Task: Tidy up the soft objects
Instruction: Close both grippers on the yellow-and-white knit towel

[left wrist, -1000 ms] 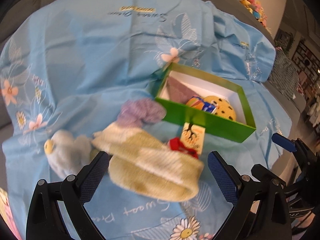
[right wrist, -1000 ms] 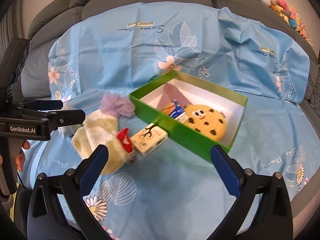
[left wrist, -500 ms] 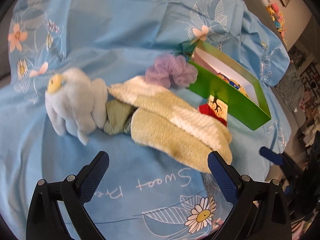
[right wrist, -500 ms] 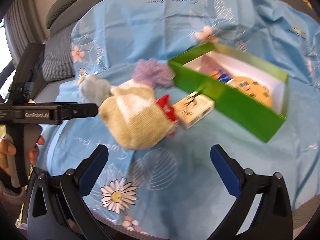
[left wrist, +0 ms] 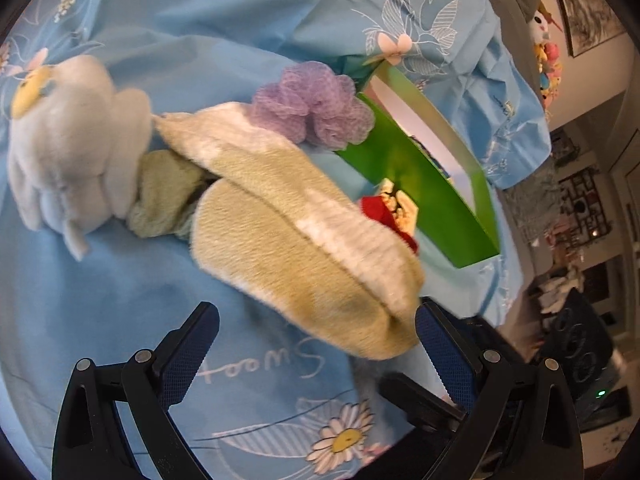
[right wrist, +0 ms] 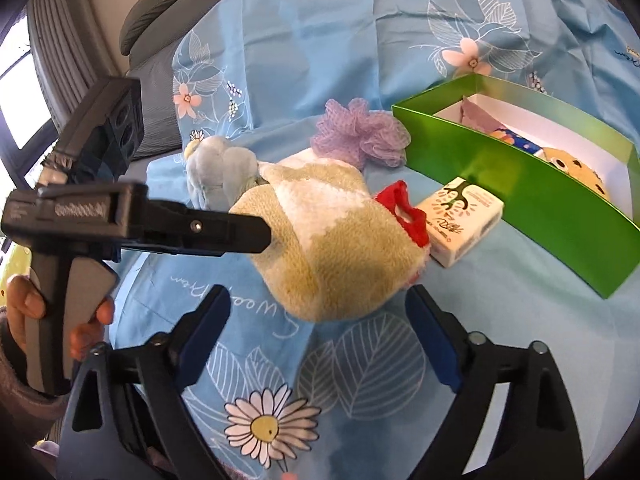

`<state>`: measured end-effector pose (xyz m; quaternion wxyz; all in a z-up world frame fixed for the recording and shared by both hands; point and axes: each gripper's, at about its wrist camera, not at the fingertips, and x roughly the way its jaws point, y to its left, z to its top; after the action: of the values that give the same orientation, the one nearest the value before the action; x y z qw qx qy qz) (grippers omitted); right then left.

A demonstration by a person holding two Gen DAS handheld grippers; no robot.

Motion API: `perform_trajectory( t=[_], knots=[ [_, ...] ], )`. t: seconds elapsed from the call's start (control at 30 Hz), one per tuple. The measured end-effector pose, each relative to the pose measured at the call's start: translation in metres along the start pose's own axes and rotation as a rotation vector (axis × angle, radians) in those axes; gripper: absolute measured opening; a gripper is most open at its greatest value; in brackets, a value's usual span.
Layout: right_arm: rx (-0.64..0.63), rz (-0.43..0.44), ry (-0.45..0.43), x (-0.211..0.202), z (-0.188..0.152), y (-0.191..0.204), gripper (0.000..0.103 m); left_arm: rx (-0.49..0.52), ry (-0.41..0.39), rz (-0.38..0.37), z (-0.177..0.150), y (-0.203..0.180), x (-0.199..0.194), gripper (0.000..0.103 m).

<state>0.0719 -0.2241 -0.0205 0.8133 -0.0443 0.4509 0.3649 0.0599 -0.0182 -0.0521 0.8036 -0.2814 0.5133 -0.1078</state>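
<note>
Black right gripper, angled downward, closes around nothing; black left gripper stands open, over fuzzy yellow-green knitted hat on blue floral sheet.

Right gripper closing, jaws just short of the green-and-white knitted hat on the blue floral sheet — left gripper alongside, green box beyond

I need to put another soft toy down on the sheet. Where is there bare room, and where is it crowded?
Bare blue sheet lies near the daisy print, in front of the green box. The draped sheet behind the purple pouf is bare too. It is crowded between the pale blue plush, the green-and-white towel and the tissue pack.
</note>
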Motion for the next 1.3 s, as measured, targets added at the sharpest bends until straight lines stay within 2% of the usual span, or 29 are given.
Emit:
perform_trajectory(
  t=[0.07,0.17,0.2,0.37,0.4,0.5,0.57,0.63,0.7,0.83,1.0,1.07,1.2,1.3],
  knots=[
    [0.005,0.003,0.008,0.003,0.001,-0.002,0.07,-0.012,0.014,-0.021,0.001,-0.002,0.002,0.098],
    [0.0,-0.001,0.012,0.005,0.001,-0.002,0.059,-0.032,0.036,-0.066,0.0,-0.005,0.005,0.084],
    [-0.001,0.0,0.014,0.006,0.002,-0.002,0.051,-0.033,0.039,-0.072,0.0,-0.006,0.005,0.079],
    [0.0,0.016,0.021,0.008,0.0,-0.002,0.025,-0.045,0.036,-0.092,0.001,-0.012,0.006,0.058],
    [-0.002,0.018,0.02,0.007,0.0,-0.001,0.021,-0.051,0.03,-0.099,0.001,-0.012,0.006,0.05],
    [0.004,0.036,0.004,0.003,0.0,0.0,0.016,-0.085,0.02,-0.17,0.0,-0.009,0.002,0.026],
    [0.024,0.062,-0.013,-0.003,0.002,-0.001,0.014,-0.084,-0.004,-0.192,-0.002,-0.009,-0.004,0.022],
    [0.034,0.085,-0.029,-0.01,0.004,-0.001,0.013,-0.077,-0.02,-0.216,-0.004,-0.012,-0.011,0.014],
    [0.02,0.09,-0.047,-0.018,0.007,0.003,0.013,-0.075,-0.031,-0.248,-0.003,-0.016,-0.016,0.013],
    [-0.013,0.093,-0.085,-0.033,0.018,0.012,0.013,-0.056,-0.069,-0.258,0.002,-0.026,-0.033,0.012],
    [-0.079,0.087,-0.143,-0.054,0.047,0.023,0.013,-0.024,-0.128,-0.254,0.019,-0.038,-0.06,0.012],
    [-0.099,0.116,-0.096,-0.053,0.062,0.025,0.013,-0.01,-0.147,-0.236,0.024,-0.041,-0.066,0.012],
    [-0.116,0.064,-0.042,-0.049,0.075,0.023,0.013,-0.03,-0.107,-0.208,0.023,-0.033,-0.053,0.012],
    [-0.144,0.061,-0.015,-0.05,0.072,0.023,0.013,-0.052,-0.083,-0.224,0.018,-0.027,-0.048,0.012]
  ],
)
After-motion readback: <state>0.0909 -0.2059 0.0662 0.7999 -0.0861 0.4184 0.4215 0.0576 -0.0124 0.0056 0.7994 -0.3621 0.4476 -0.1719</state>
